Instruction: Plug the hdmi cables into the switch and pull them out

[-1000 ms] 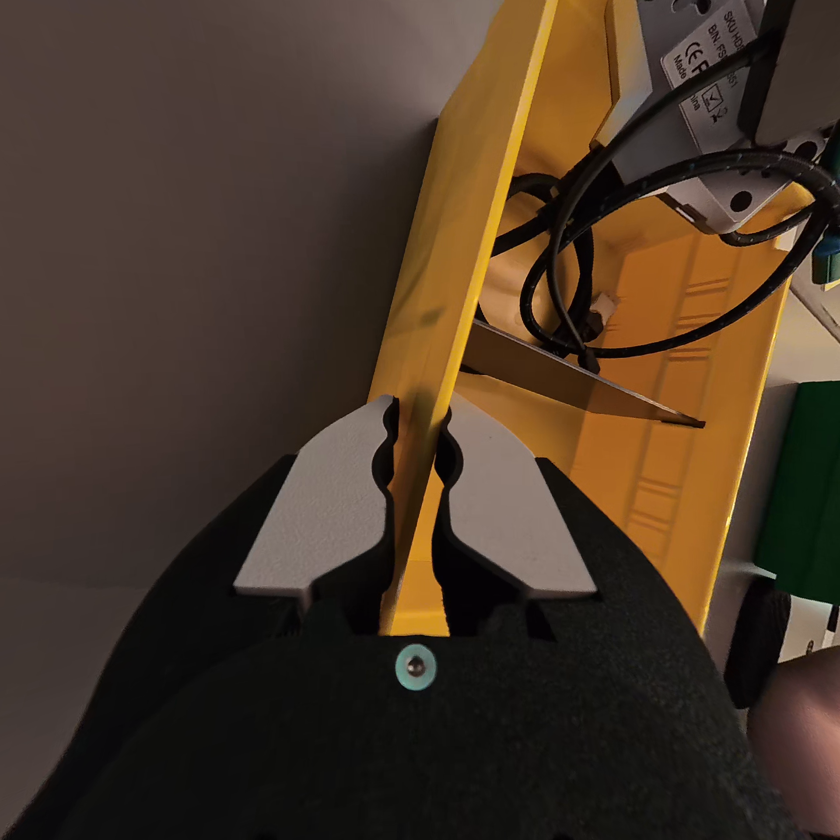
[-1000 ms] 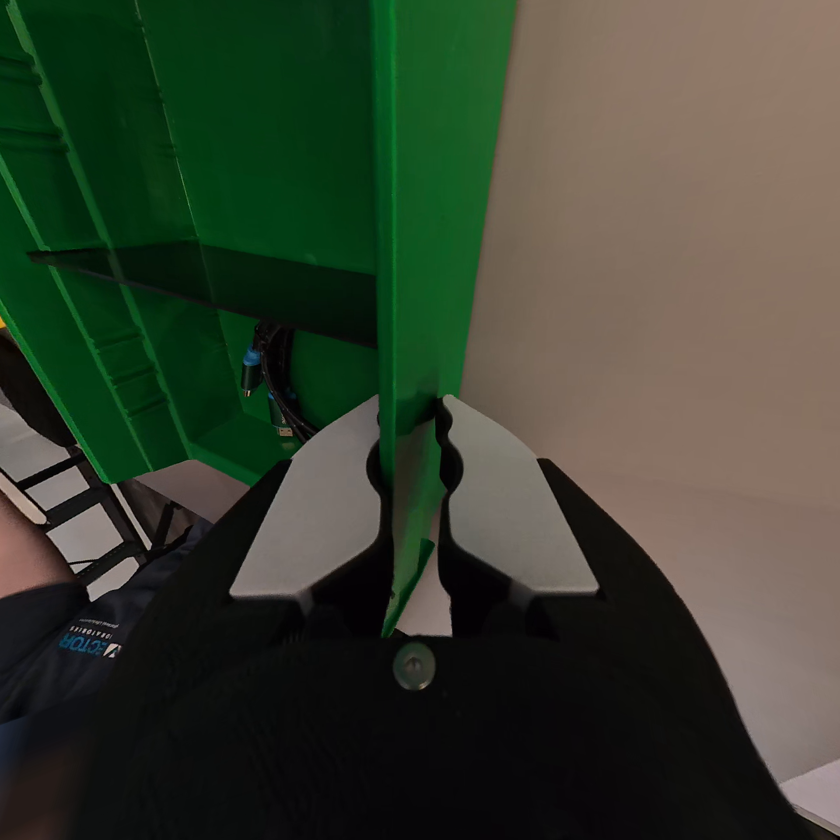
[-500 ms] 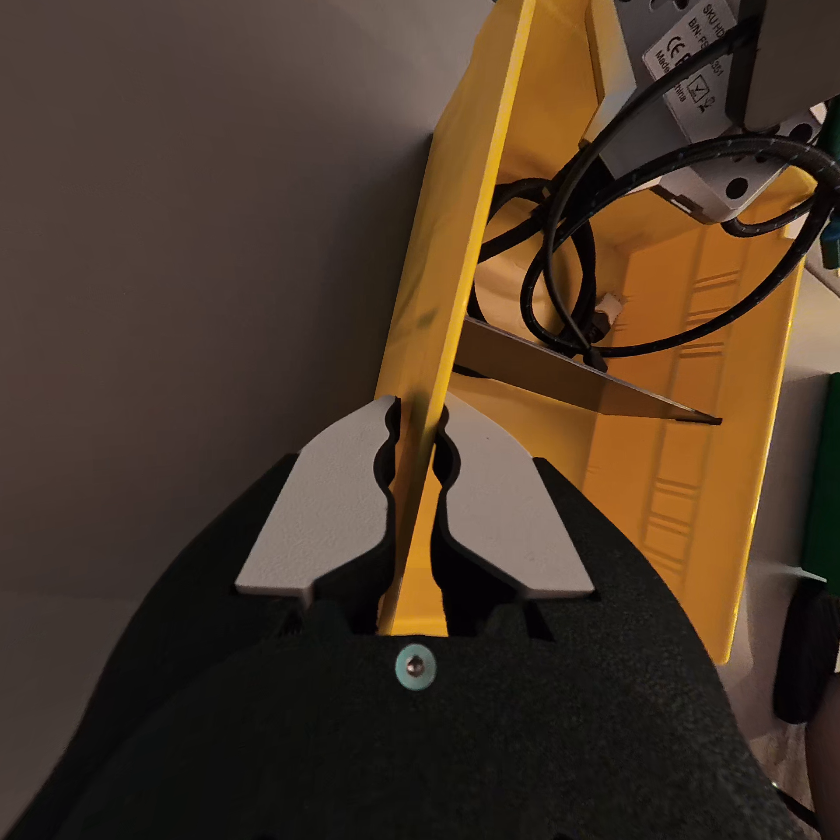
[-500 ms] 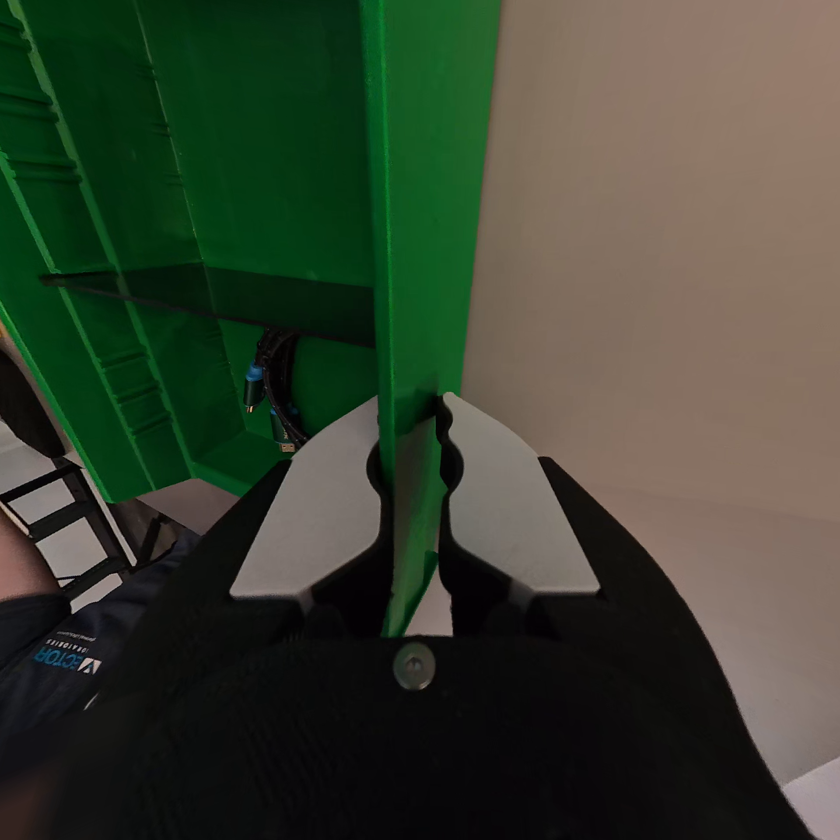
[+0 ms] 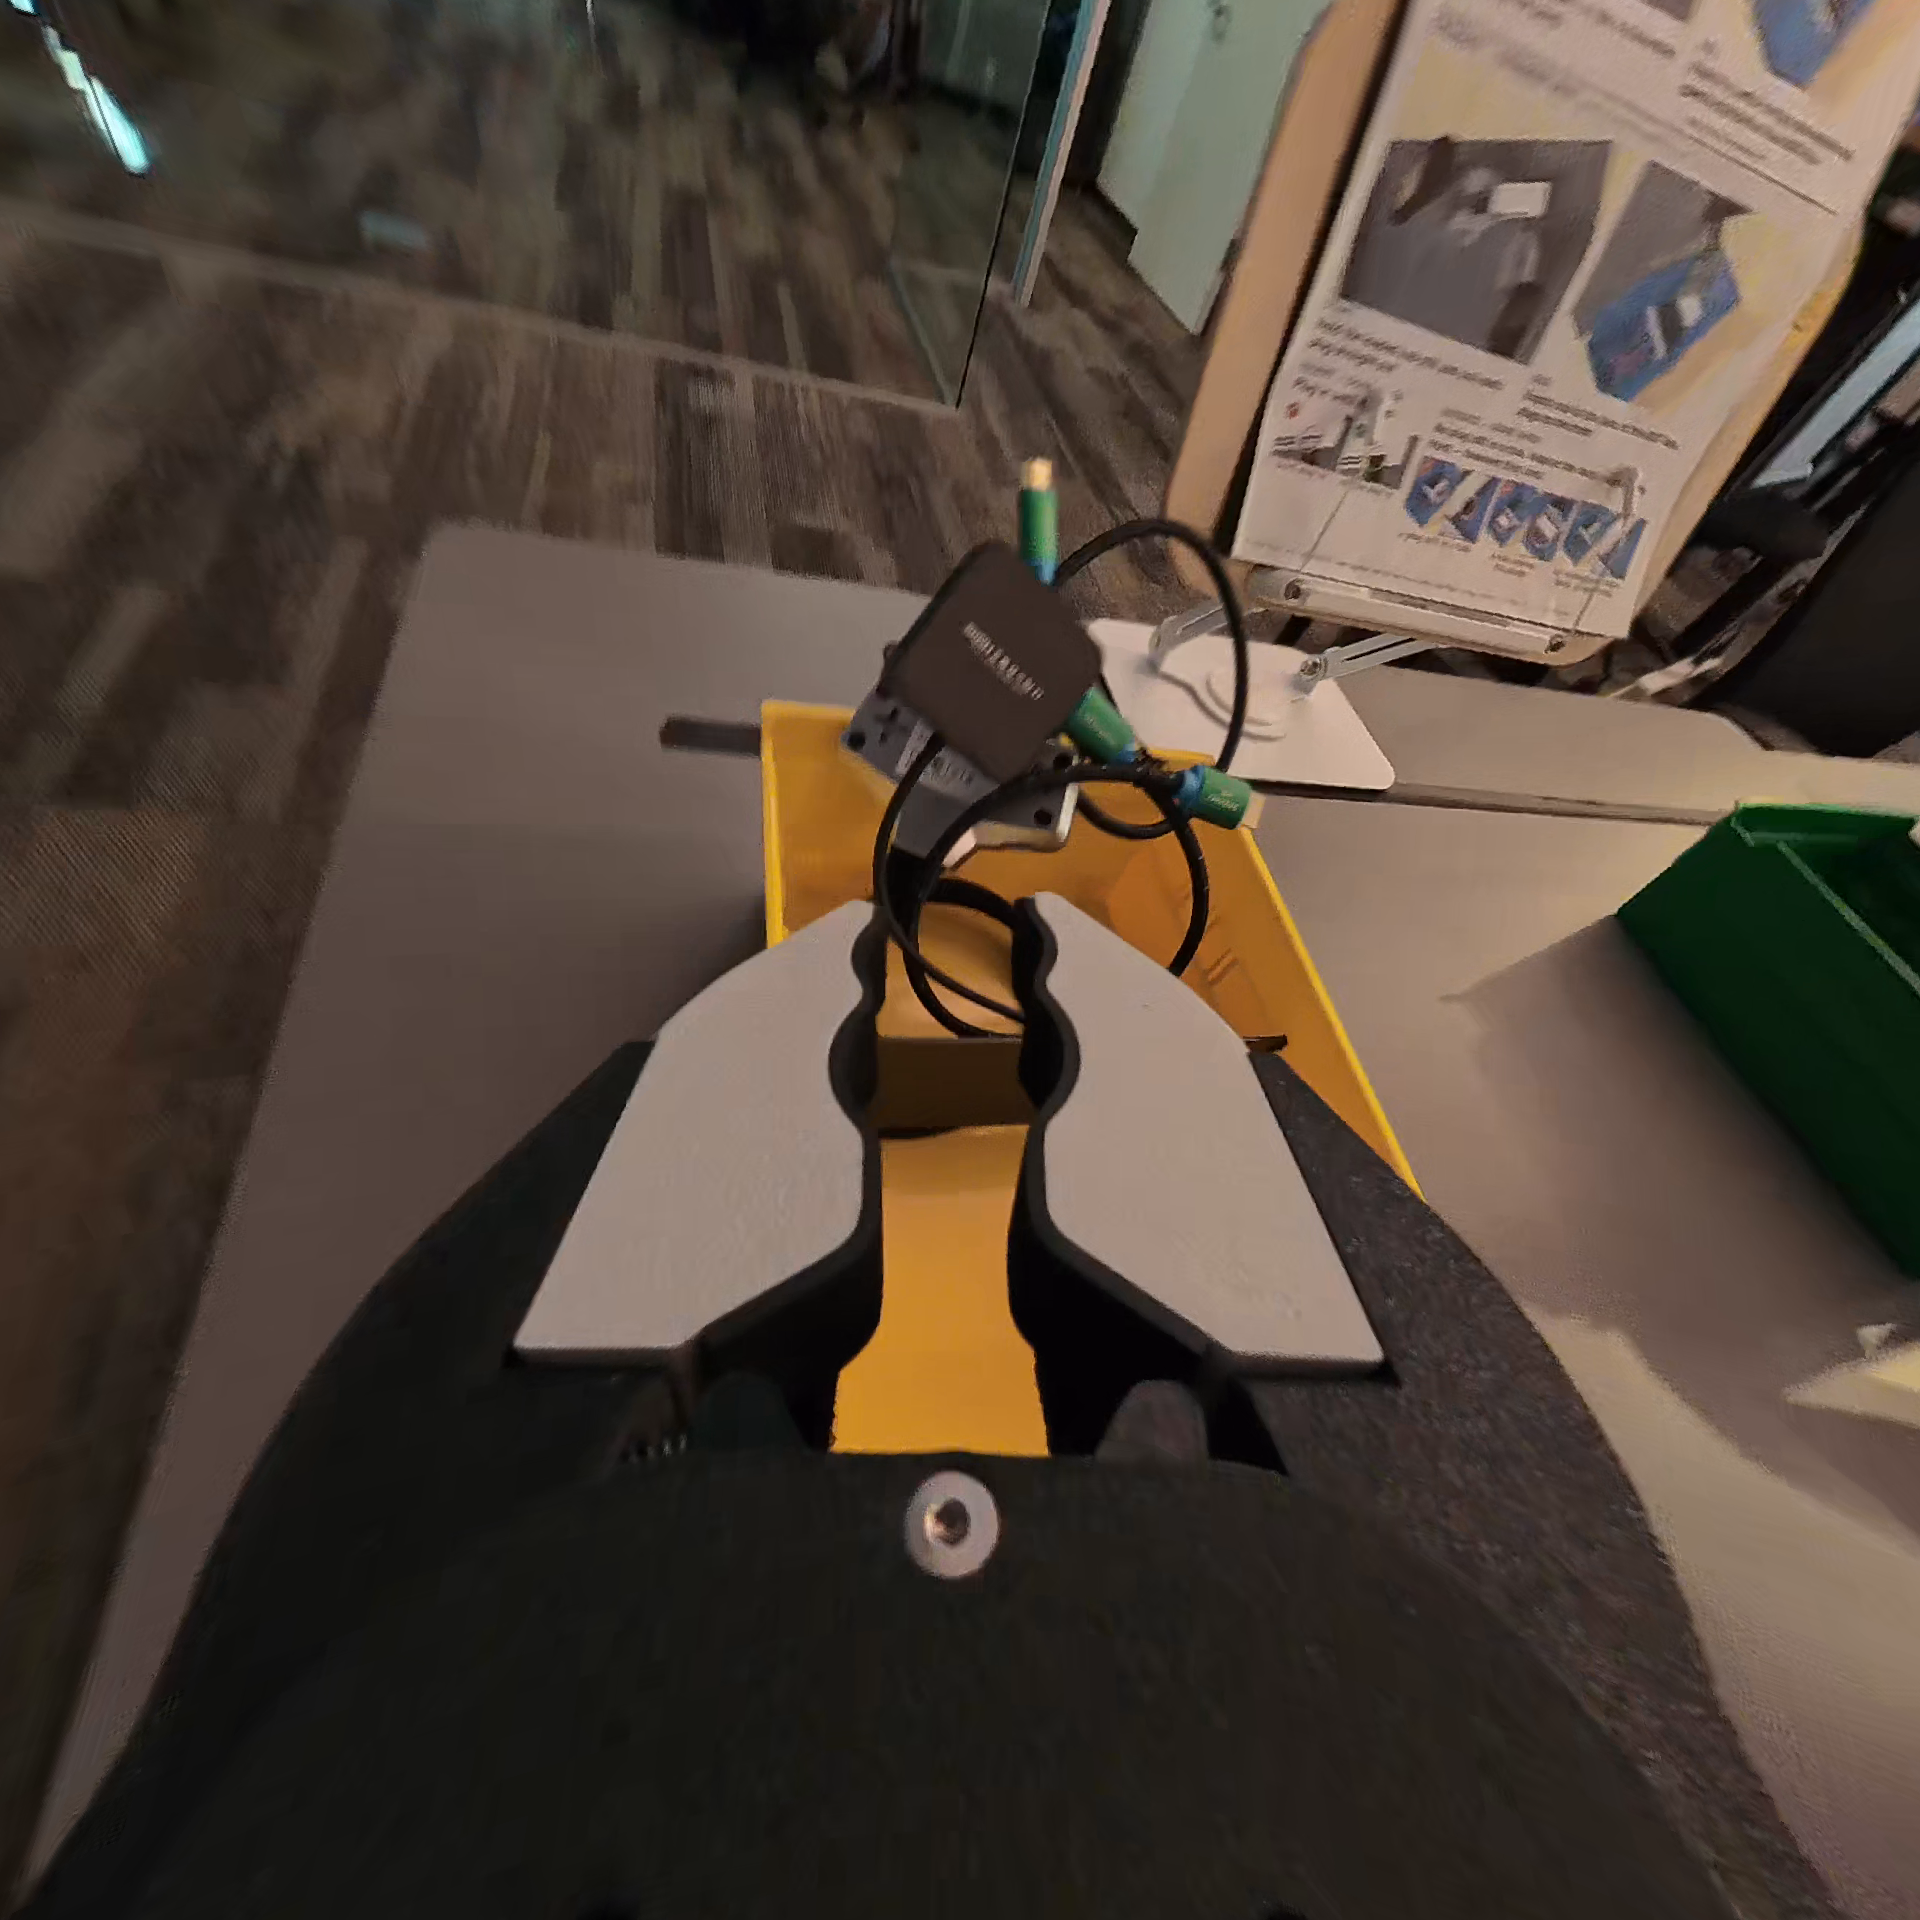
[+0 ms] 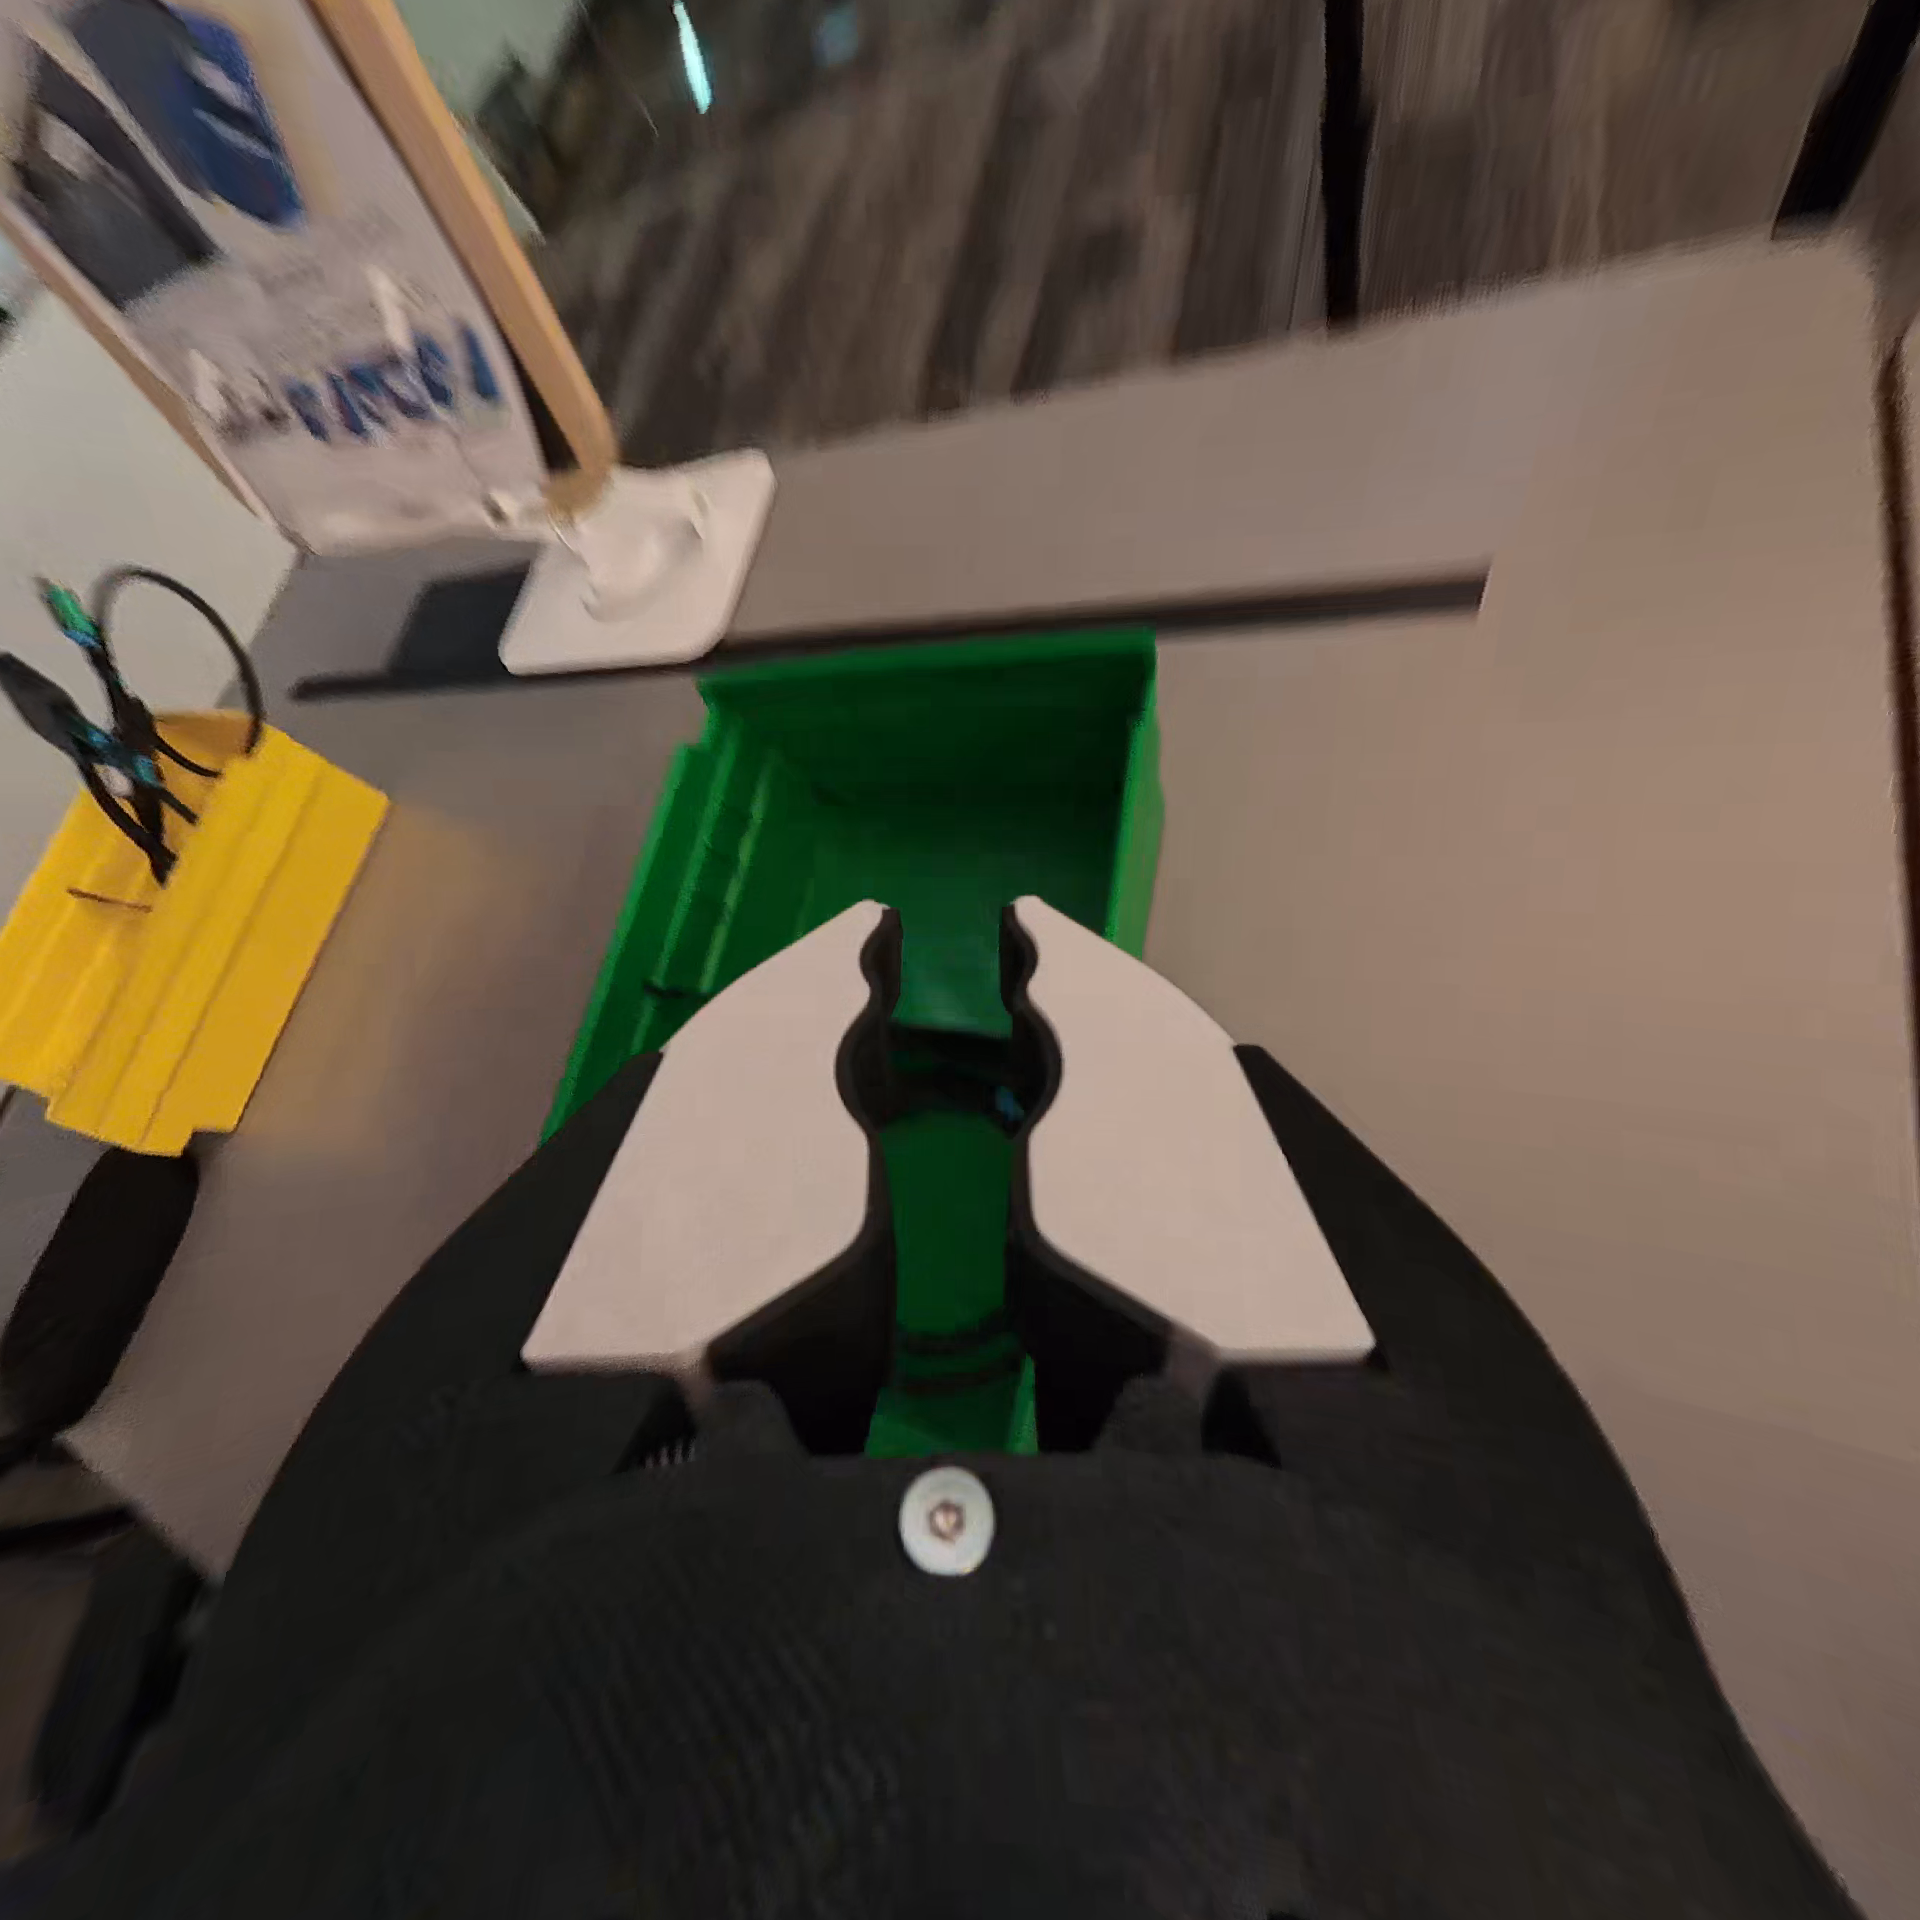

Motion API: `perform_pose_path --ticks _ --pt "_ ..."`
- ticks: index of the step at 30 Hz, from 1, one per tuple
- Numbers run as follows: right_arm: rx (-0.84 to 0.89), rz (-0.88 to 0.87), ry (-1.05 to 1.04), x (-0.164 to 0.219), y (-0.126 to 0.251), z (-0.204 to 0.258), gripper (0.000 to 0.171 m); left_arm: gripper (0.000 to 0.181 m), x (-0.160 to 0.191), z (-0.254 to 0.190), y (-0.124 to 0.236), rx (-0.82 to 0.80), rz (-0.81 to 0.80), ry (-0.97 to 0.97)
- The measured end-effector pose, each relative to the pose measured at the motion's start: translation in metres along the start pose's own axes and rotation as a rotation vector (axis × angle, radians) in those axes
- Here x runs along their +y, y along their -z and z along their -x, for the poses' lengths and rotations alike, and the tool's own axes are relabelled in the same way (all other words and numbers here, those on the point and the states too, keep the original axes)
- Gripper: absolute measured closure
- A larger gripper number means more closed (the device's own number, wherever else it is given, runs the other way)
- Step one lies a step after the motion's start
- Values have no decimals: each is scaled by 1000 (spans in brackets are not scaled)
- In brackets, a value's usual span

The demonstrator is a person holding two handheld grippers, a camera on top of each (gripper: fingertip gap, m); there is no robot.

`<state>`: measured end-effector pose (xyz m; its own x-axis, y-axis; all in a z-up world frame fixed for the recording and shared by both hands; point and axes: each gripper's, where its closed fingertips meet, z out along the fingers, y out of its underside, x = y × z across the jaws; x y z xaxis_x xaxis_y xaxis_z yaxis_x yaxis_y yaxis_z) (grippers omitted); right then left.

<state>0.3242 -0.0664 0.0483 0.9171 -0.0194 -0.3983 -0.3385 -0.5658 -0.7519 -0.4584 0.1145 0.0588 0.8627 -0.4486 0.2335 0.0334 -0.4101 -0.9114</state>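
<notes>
The left hand-held gripper is hanging over the near end of the yellow bin. Its two grey fingers are standing a little apart and are holding nothing. Between them the smooth yellow plastic floor of the bin is showing, with a thin dark divider crossing it. The bin is sitting on the grey desk with its long side running away from the camera.

Past the divider, thin black hdmi cables are curling in round loops inside the bin. Their green plugs are pointing out to the right, and one more green plug is sticking straight up. The switch, a flat dark square box with rounded corners, is leaning tilted at the far end of the bin, above a grey block.

The right hand-held gripper is hanging over the green bin. Its fingers are also a little apart and empty. Dark cable coils with a bit of blue are lying low in this bin, but they are blurry.

Behind both bins, a white flat base is holding up a paper sheet on a board.
</notes>
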Motion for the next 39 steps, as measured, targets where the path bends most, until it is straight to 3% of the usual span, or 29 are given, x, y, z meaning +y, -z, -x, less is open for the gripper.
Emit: perform_pose_path --ticks 4,7,9,12,15,21,24,28,35,39 --pt "-35 -245 184 -37 29 32 151 150 -19 -27 13 -33 -73 -182" --pt "29 -396 279 -57 47 43 151 176 -30 -32 25 -175 -140 -283" --pt "35 -476 366 -64 56 57 151 179 -41 -43 36 -206 -258 -336" --pt "72 -620 499 -71 65 73 146 174 -45 -66 46 -144 -369 -409" --pt "93 -803 667 -76 72 96 145 174 -40 -75 41 -106 -345 -400" --pt "-148 -713 751 -60 41 141 145 175 -31 -89 22 -63 -287 -385" --pt "-236 -613 802 -45 25 151 170 176 -30 -101 14 -38 -273 -392" --pt "-396 -664 799 -42 32 172 170 176 -26 -109 -5 -23 -190 -424" --pt "-393 -733 868 -41 43 186 170 164 -10 -100 -60 -2 -24 -437" --pt "-392 -728 868 -41 42 187 170 148 0 -63 -95 -126 129 -595"
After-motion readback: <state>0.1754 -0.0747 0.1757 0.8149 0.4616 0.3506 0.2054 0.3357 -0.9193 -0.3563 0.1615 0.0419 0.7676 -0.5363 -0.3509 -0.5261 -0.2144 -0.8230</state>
